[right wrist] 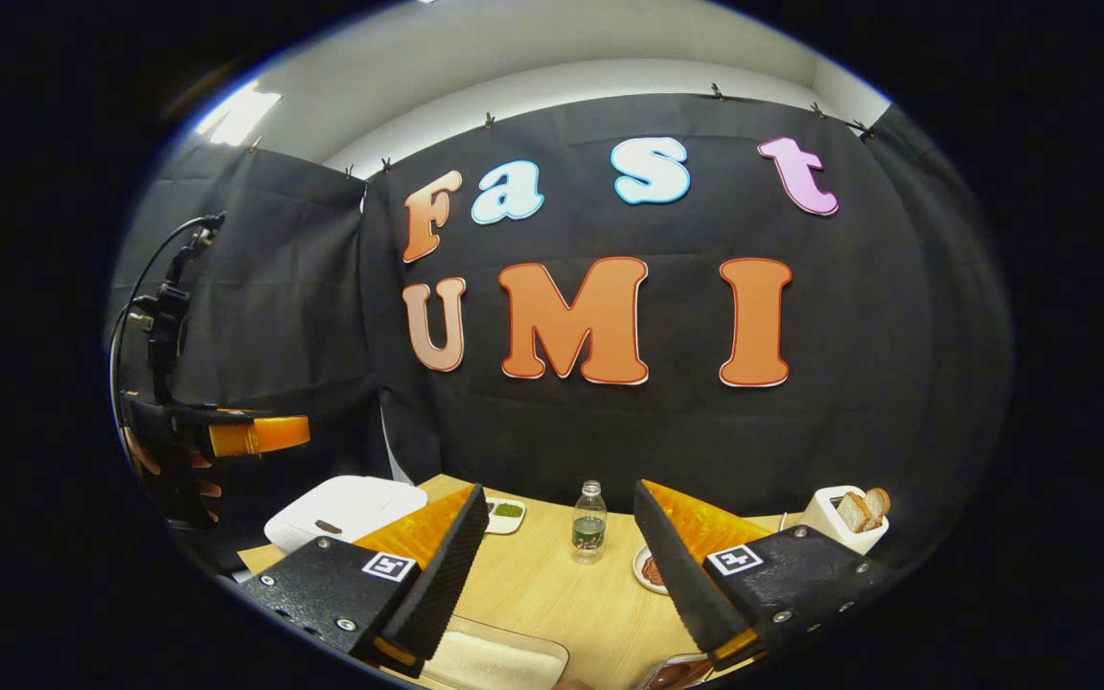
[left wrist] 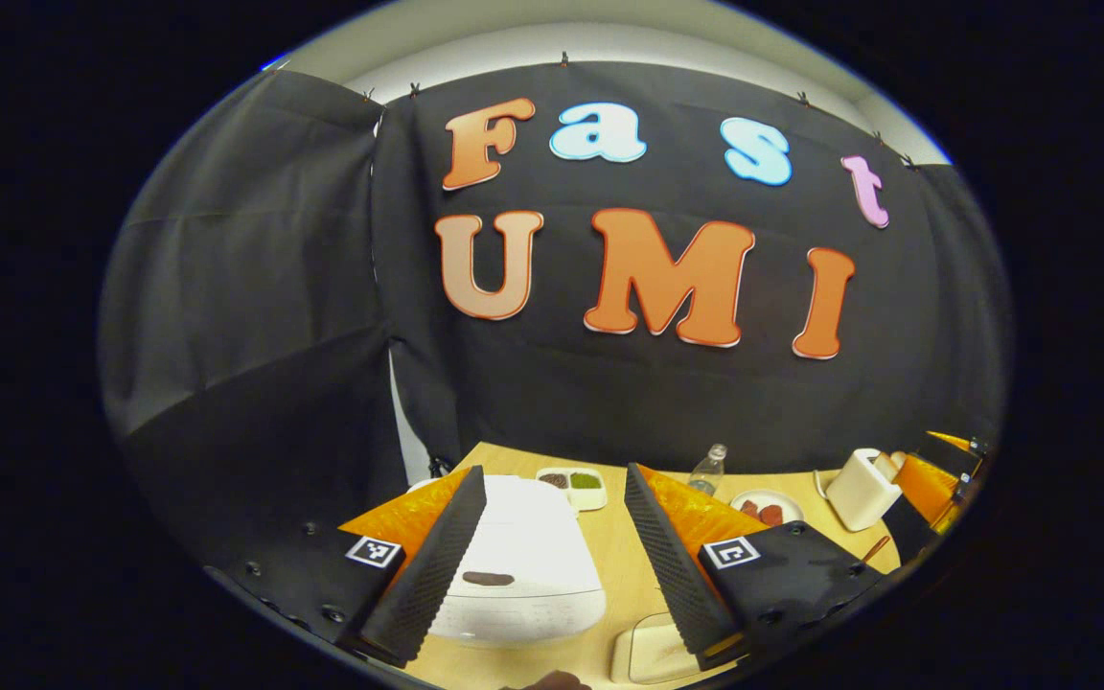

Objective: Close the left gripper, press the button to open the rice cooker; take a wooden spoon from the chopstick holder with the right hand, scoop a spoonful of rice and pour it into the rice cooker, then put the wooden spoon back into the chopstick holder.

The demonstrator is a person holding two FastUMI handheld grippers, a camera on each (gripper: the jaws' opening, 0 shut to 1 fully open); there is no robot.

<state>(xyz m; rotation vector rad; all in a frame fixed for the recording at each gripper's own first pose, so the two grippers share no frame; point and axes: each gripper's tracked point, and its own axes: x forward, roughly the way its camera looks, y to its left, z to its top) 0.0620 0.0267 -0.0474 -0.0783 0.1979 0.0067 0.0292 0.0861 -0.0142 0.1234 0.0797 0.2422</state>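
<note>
Opening step not yet begun: left gripper (left wrist: 552,537), jaws apart, frames the shut rice cooker (left wrist: 523,565) and must close before pressing; right gripper (right wrist: 562,565) hangs jaws apart

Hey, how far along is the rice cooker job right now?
Nothing looks done. The rice cooker has its lid down, and the left claw hangs above it with fingers spread, not yet closed to press the button. The right claw is open and holds nothing, over the table. Left: closing, pressing, fetching the spoon, scooping, pouring, returning it.
</note>
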